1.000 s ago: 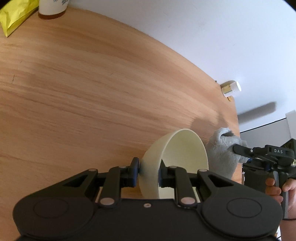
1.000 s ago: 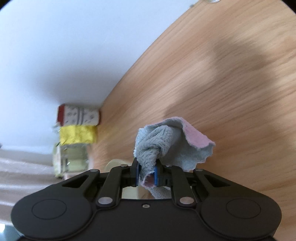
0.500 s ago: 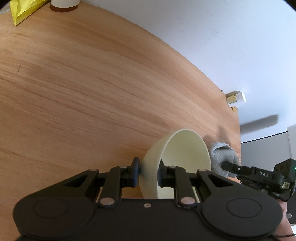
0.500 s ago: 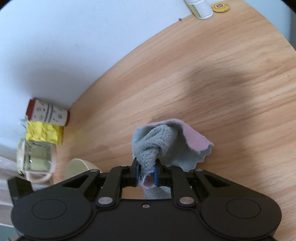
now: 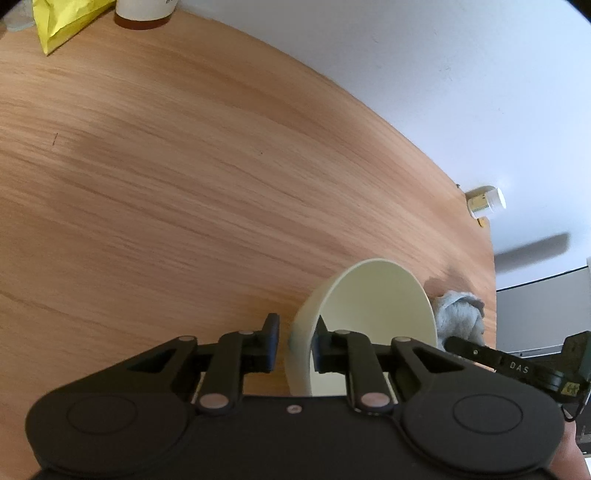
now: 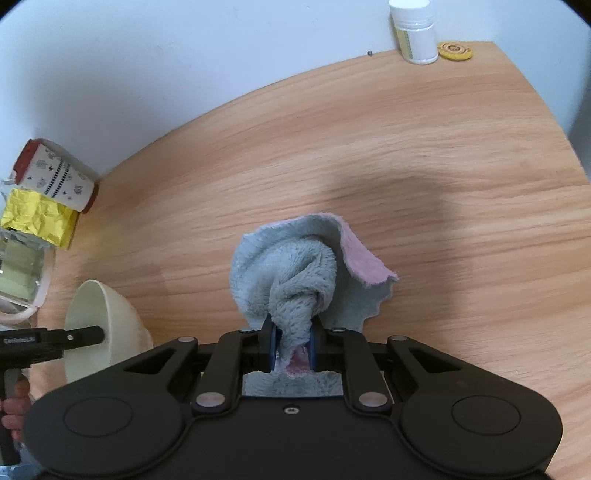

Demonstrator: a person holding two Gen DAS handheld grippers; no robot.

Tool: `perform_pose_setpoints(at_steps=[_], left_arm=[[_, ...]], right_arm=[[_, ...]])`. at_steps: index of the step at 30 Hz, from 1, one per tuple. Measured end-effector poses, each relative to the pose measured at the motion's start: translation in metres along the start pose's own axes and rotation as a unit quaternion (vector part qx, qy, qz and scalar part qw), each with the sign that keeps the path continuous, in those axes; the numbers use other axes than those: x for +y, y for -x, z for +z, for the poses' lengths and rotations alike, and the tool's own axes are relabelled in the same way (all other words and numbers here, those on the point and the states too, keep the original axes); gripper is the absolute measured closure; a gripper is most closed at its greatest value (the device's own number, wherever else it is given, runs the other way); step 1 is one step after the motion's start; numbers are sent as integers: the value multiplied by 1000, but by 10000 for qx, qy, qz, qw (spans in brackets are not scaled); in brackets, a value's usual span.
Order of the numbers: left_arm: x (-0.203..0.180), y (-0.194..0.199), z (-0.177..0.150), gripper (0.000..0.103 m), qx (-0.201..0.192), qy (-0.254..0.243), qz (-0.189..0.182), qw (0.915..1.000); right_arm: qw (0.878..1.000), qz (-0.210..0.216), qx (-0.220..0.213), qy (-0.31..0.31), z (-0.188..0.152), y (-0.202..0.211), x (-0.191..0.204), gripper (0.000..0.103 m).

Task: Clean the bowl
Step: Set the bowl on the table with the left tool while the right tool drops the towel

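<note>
My left tool [image 5: 293, 338] straddles the bowl [image 5: 373, 317] wall, jaws opening, its left pad clear of it; the bowl, tipped on the desk [image 5: 184, 184], opens toward my right tool [image 6: 291, 345], which pinches the cloth [image 6: 295, 273]. The bowl's base is hidden, so support there is probably the desk.

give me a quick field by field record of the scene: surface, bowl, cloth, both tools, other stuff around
surface: wooden table
bowl: cream bowl, tipped on its side, its wall between the left tool's fingers
left tool: left tool, jaws opening, outer finger off the bowl wall
cloth: grey and pink cloth, bunched
right tool: right tool, shut on the cloth, beside the bowl
other stuff: white bottle, yellow disc, patterned cup, yellow packet, glass mug
</note>
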State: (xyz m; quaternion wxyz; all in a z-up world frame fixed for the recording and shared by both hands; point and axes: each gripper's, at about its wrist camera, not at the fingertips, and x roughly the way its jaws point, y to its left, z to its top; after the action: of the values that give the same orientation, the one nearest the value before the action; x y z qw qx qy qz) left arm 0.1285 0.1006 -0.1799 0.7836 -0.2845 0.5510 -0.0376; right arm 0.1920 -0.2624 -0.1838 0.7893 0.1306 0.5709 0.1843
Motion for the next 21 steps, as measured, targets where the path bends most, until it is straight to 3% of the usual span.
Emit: perform_pose_setpoints(at_steps=[1, 2, 3, 6, 8, 10, 16, 21], left_arm=[[-1, 1, -1, 60, -48, -26, 125, 9999], [-2, 2, -1, 53, -62, -57, 197, 9998], [-2, 3, -1, 51, -83, -81, 267, 9996], [-4, 7, -4, 26, -147, -148, 363, 9991], [-9, 11, -7, 10, -236, -260, 543, 9979], [-12, 13, -10, 1, -197, -296, 588, 9976], [-32, 18, -22, 1, -91, -404, 762, 9962], [-57, 30, -38, 0, -263, -673, 1081, 9915]], right_arm=[[10000, -25, -11, 46, -1, 1, 1, 82], [10000, -44, -23, 86, -1, 2, 2, 82], [9999, -60, -28, 102, -1, 4, 1, 76], [9993, -245, -136, 232, -3, 11, 2, 49], [9985, -373, -226, 317, -4, 16, 4, 46], [9974, -510, -308, 400, -6, 21, 5, 22], [9965, -584, -421, 417, -12, 41, 4, 3], [9972, -455, -412, 426, -16, 55, 3, 1]])
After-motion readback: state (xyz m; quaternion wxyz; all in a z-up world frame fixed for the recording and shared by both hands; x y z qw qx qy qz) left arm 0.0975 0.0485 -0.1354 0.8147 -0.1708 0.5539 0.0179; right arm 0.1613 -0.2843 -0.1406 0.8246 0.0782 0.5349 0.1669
